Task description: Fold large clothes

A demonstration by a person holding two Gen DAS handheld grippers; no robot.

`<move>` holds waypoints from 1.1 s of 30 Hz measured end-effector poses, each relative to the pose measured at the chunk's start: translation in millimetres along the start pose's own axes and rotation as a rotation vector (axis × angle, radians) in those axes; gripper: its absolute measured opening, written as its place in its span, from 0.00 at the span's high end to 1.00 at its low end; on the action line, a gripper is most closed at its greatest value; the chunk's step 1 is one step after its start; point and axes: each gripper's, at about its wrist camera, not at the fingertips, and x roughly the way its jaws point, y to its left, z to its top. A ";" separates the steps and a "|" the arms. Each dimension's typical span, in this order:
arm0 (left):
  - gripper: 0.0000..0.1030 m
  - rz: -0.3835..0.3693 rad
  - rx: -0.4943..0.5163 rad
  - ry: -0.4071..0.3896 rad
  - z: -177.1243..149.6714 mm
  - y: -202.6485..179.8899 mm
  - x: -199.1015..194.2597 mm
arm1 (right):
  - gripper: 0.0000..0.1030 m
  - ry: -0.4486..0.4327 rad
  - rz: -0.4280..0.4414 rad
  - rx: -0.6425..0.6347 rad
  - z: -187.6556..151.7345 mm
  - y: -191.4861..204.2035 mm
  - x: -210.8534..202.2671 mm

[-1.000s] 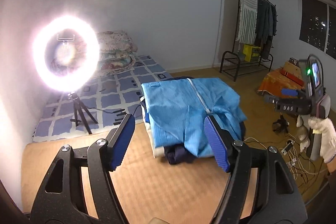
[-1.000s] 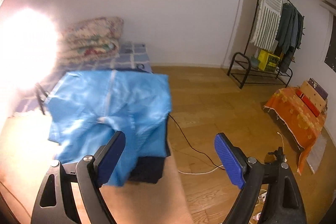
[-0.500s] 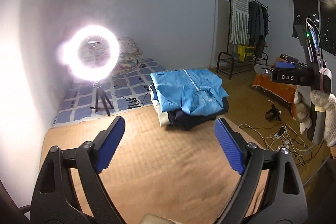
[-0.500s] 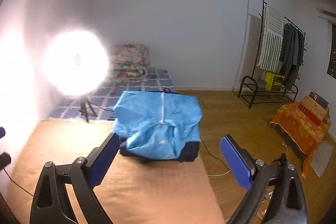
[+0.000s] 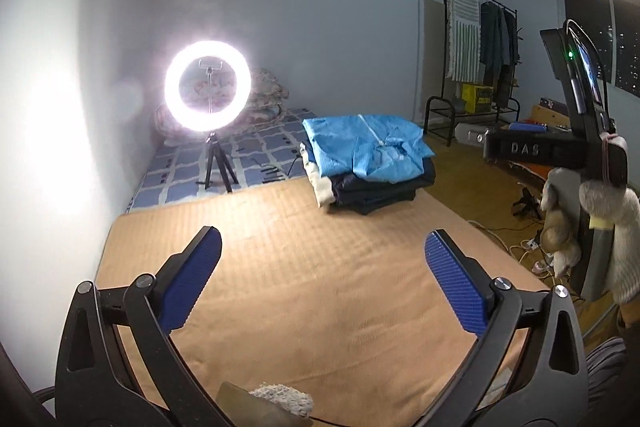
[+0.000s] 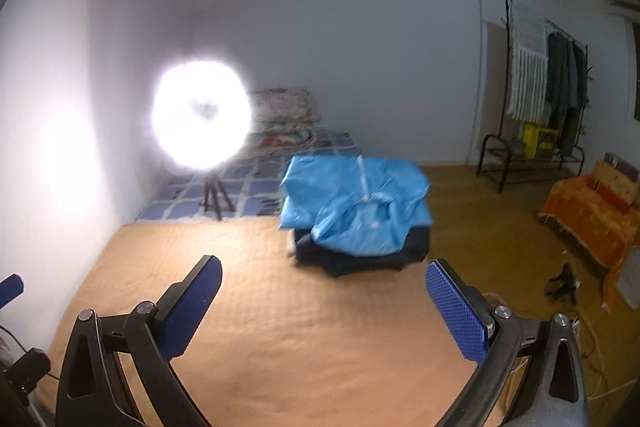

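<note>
Lying folded atop a stack of darker garments [image 5: 376, 189]: blue jacket [image 5: 366, 145], zip line running down its middle, at the far end of the tan mat [image 5: 320, 307]. Same blue jacket [image 6: 356, 205] blurred in the right wrist view, draped over the dark stack [image 6: 360, 257] near the tan mat's [image 6: 280, 327] far right corner.

Left gripper [image 5: 322, 255]: released, jaws opening at this moment, blue ribbed pads [image 5: 192, 283] spread wide, nothing between them; well short of the stack, above bare mat. Right gripper [image 6: 323, 285]: likewise released and opening, blue pads [image 6: 456, 311] apart over bare mat, nothing between them, the jacket well beyond the tips.

Beyond the mat's far left corner: lit ring light [image 5: 208, 90] on a small black tripod [image 5: 216, 163], standing on a blue-and-white checked mattress [image 5: 256, 155]; floral bedding [image 5: 264, 99] piled behind it against the wall. Right of the stack, across wooden floor [image 5: 472, 183]: black clothes rack [image 5: 480, 67] with hanging garments and a yellow box [image 5: 476, 98] on its shelf, print on the box unreadable.

At the left view's right edge, the other gripper's body, gloved hand [image 5: 612, 223] around it; black housing lettered "DAS" [image 5: 524, 149], green indicator lit above. Orange cloth [image 6: 592, 219] over low furniture, far right of the stack.
</note>
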 end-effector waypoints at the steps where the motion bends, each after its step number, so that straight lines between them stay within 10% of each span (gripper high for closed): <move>1: 0.00 0.001 0.005 0.007 -4.1 -2.7 0.5 | 0.00 0.007 -0.002 -0.009 -7.2 4.4 0.3; 33: 0.00 0.062 -0.015 0.106 -57.8 -1.3 39.9 | 0.00 0.026 -0.082 -0.012 -77.3 13.9 31.7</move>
